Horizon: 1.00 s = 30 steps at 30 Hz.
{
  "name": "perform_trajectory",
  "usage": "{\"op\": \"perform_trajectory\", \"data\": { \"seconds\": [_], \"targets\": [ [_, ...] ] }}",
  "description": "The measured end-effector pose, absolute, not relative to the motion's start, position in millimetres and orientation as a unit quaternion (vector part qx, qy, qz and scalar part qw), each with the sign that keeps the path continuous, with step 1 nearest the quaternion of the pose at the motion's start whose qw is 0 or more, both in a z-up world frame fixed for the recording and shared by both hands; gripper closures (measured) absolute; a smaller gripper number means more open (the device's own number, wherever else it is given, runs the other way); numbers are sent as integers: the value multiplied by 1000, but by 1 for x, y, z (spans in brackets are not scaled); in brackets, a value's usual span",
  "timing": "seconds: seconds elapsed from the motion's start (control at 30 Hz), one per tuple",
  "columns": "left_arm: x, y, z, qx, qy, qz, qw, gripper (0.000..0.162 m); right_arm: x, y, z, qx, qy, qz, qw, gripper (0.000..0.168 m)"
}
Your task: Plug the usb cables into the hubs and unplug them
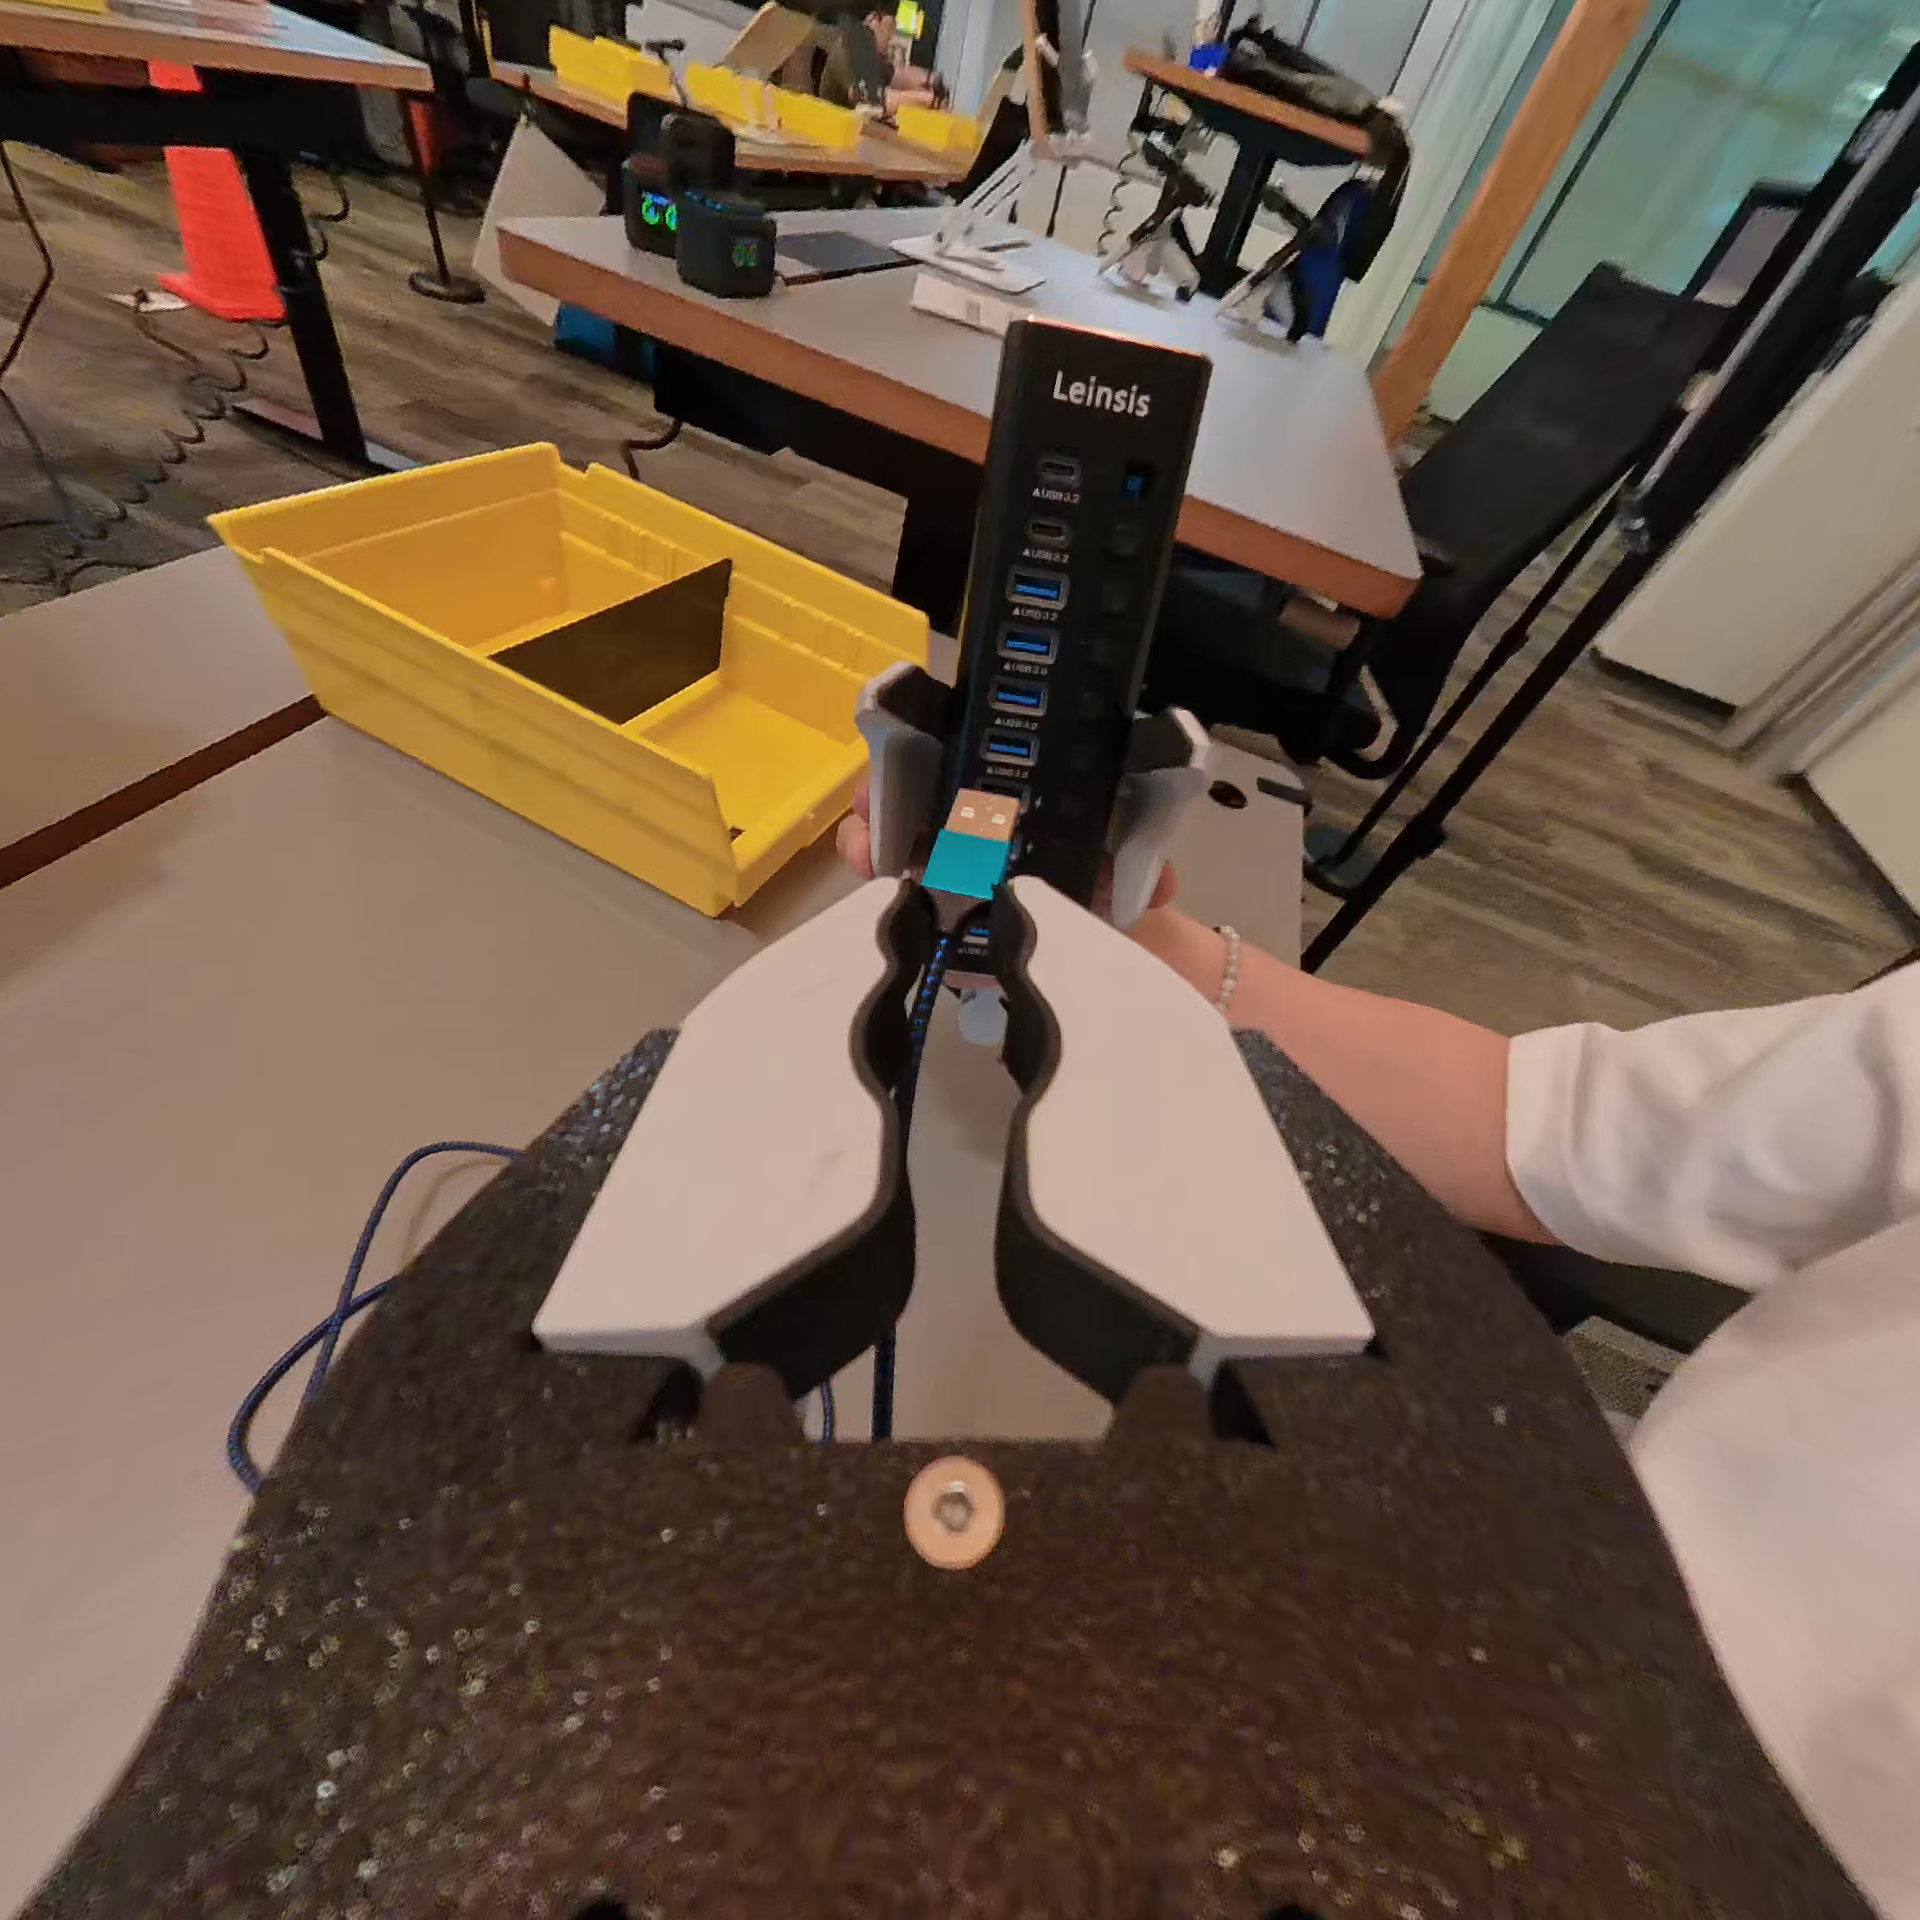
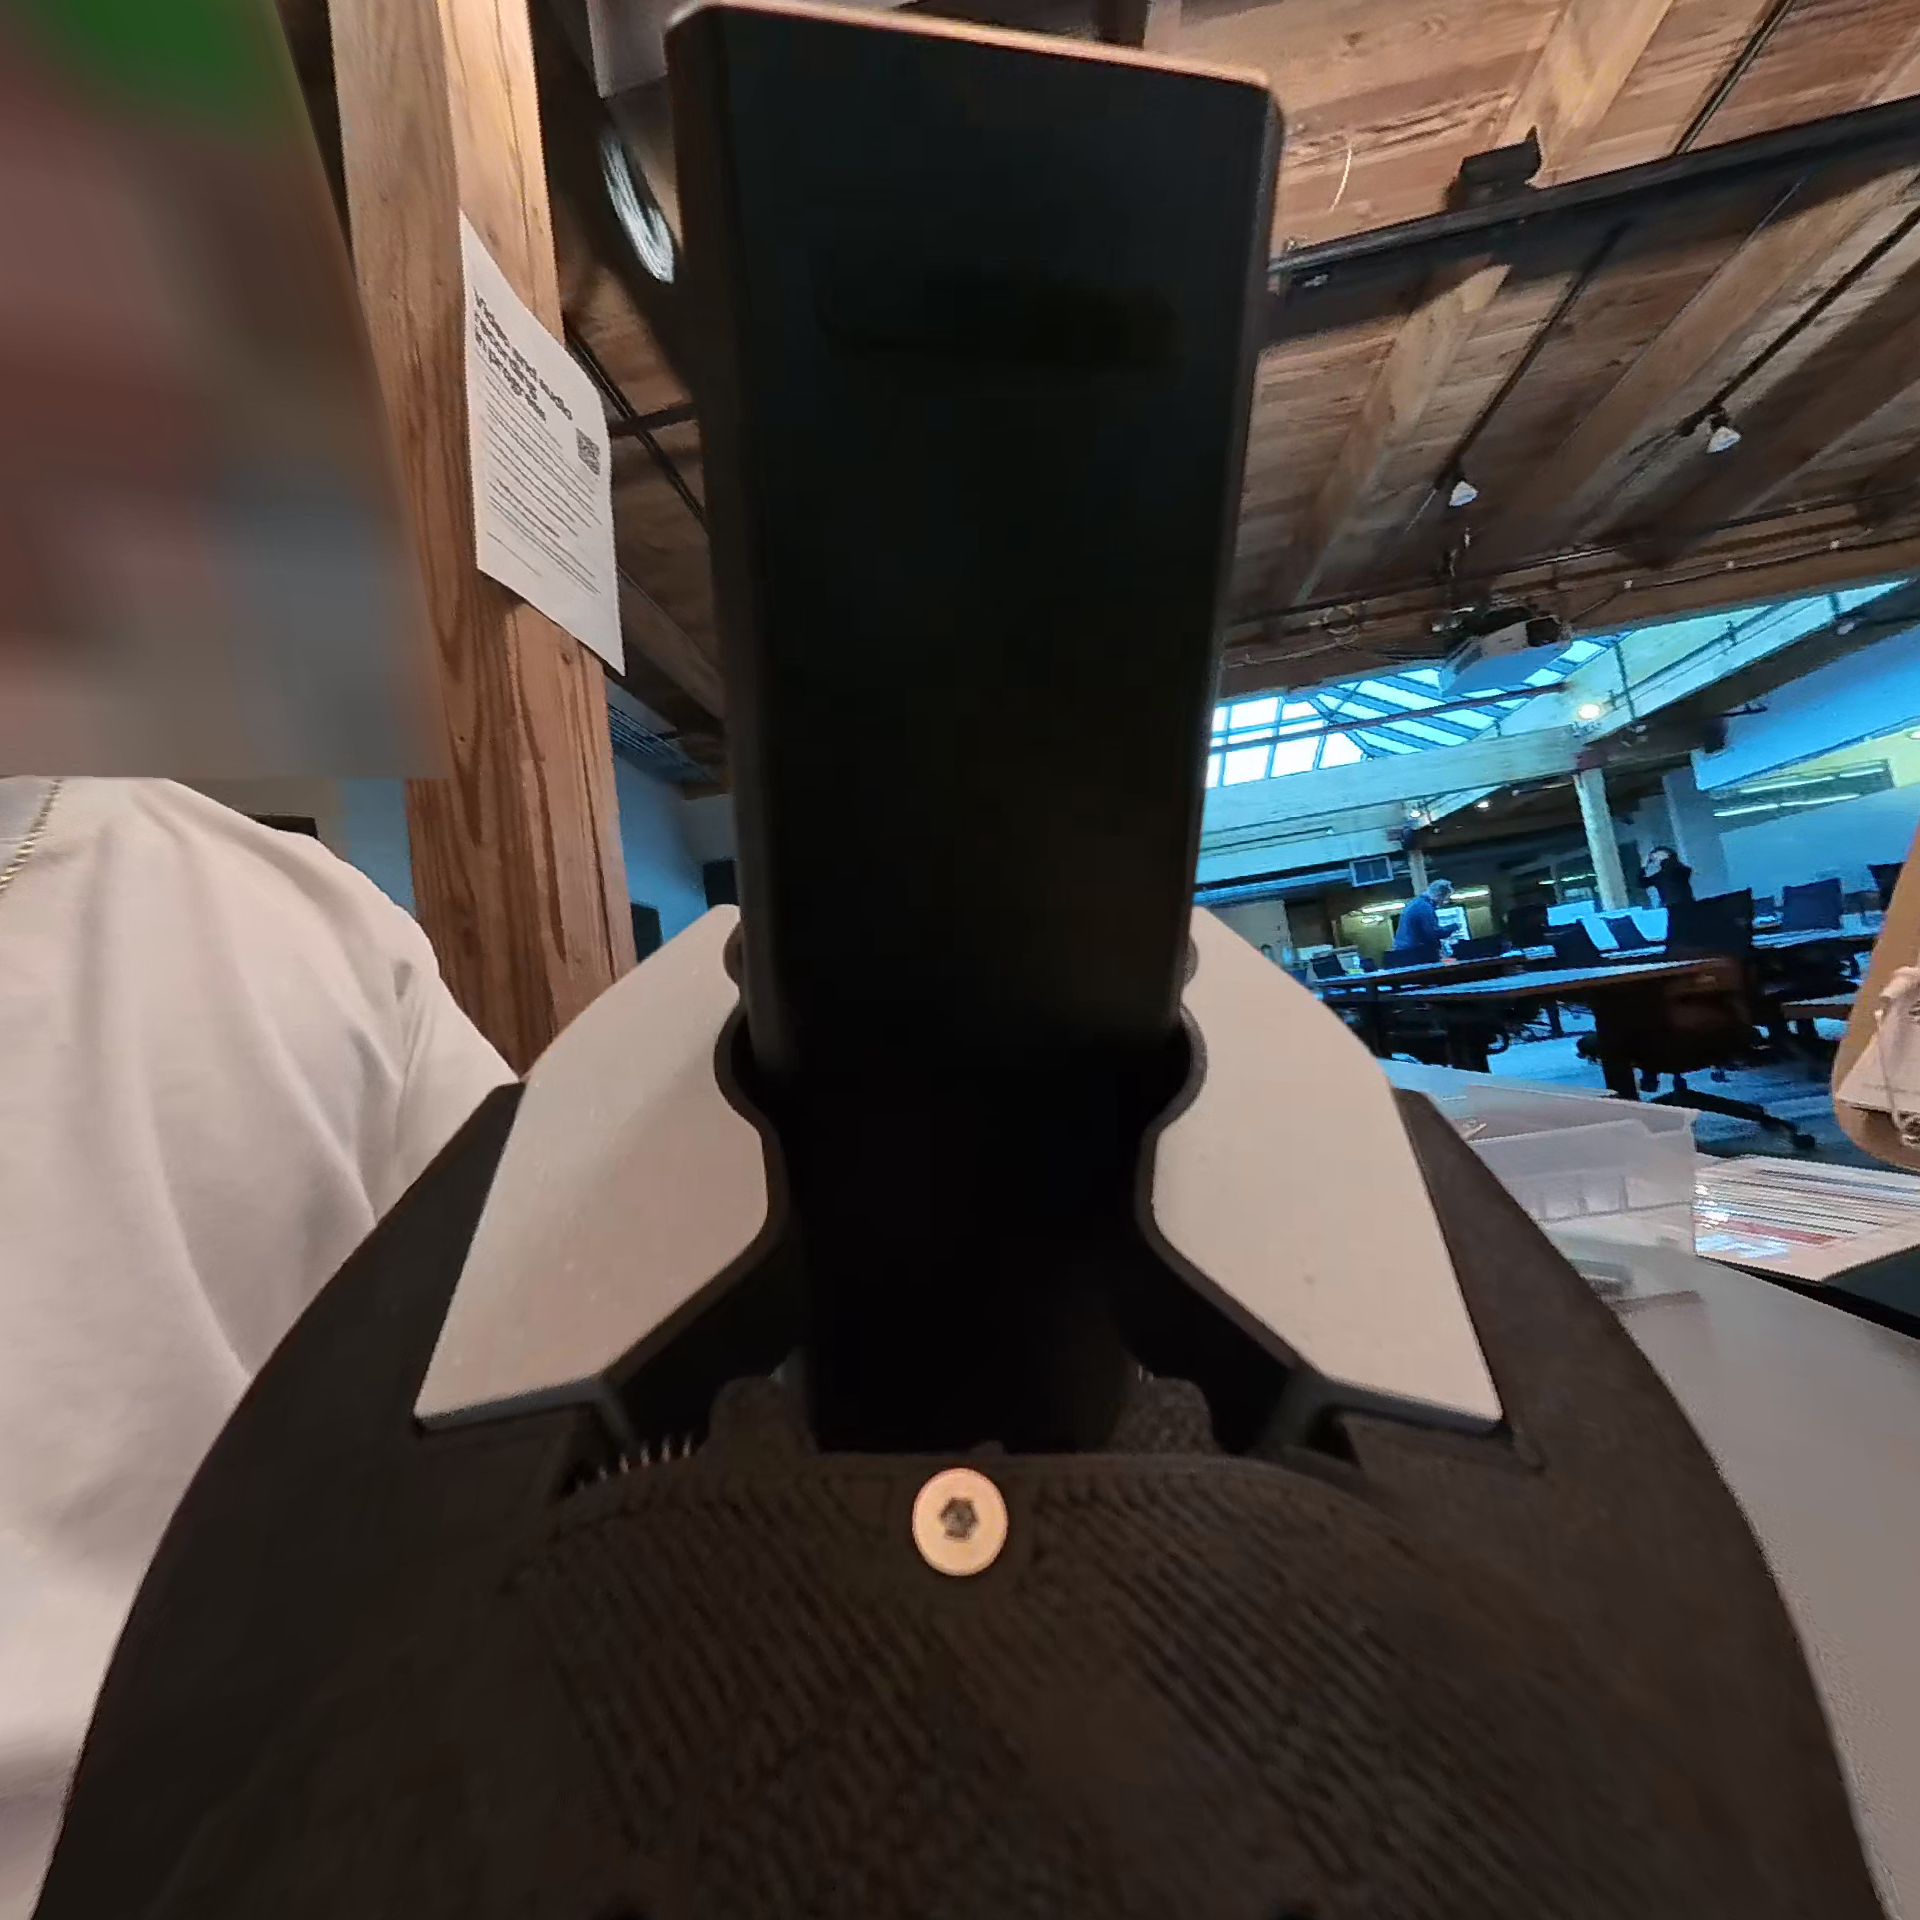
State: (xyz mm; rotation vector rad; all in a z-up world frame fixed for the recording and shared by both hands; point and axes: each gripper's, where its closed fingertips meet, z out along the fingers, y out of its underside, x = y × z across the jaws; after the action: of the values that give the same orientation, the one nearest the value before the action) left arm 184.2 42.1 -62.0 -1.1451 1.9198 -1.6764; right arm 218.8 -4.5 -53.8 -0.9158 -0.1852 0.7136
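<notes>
Black and slab-shaped, the tall plastic USB hub [image 1: 1081, 613] stands upright in the air past the table [image 1: 260, 1039] edge, its column of ports turned toward the left wrist view, and that facing looks deliberate: the ports have to meet the plug head-on. The right hand-held gripper [image 1: 1034, 790] is clenched on the hub's lower part, one grey finger on each narrow side, which leaves the port face bare; in the right wrist view the same gripper [image 2: 961, 997] shows the hub's plain black back [image 2: 977, 582] rising toward twelve o'clock, so the grip works as a brace from behind against the push of insertion. The left hand-held gripper [image 1: 961, 904] is closed on the teal-shelled USB-A plug [image 1: 971, 847] by its shell, leaving the metal tongue free and aimed at twelve o'clock toward the lower ports. I judge the tongue sits just in front of a low port and not yet seated, though whether it touches the hub cannot be told. The blue braided cable [image 1: 312, 1340] runs back between the fingers and loops loosely on the table at about eight o'clock, slack enough not to tug the plug off line. A yellow plastic bin with a black divider [image 1: 540, 634] rests on the table at ten o'clock of the plug, out of the way. The next move likely needs a straight, level push.
</notes>
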Motion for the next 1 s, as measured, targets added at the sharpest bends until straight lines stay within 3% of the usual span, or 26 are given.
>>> {"op": "perform_trajectory", "data": {
  "seconds": [0.57, 1.0],
  "targets": [
    [194, 21, -86, -413, 757, -461, 208, 149, 188, 27, -73, -521, -132, 246, 807, 95],
    [188, 21, -89, -430, 760, -447, 193, 150, 176, 35, -77, -533, -145, 231, 801, 95]
  ]
}}
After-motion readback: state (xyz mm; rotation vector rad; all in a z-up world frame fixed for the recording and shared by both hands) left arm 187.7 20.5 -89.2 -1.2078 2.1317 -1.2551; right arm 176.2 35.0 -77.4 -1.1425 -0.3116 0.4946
